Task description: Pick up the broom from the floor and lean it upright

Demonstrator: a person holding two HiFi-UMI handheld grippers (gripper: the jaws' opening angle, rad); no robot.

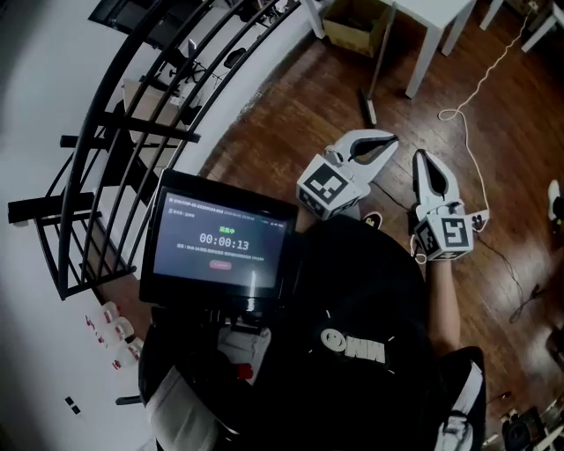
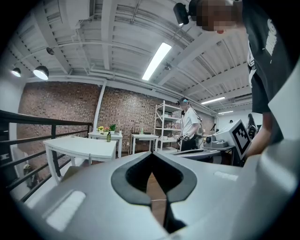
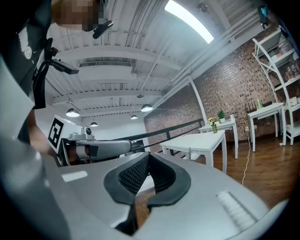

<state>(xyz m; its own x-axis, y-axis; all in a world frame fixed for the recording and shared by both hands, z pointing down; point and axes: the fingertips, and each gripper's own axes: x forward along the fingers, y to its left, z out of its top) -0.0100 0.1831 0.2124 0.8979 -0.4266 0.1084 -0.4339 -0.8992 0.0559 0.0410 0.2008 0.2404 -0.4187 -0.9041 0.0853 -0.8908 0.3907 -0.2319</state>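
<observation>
Wood floor (image 1: pixel 291 123) ahead: the broom (image 1: pixel 367 106) lies by the legs of the white table (image 1: pixel 445 16), beyond the left tool (image 1: pixel 392 138) and right tool (image 1: pixel 418 157) (both closed, empty). Probably light, long and stiff; grip mid-handle.

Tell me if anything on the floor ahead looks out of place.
The broom lies on the wood floor beside a white table leg instead of standing upright. A loose white cable also snakes across the floor to its right, which looks like a trip hazard.
</observation>
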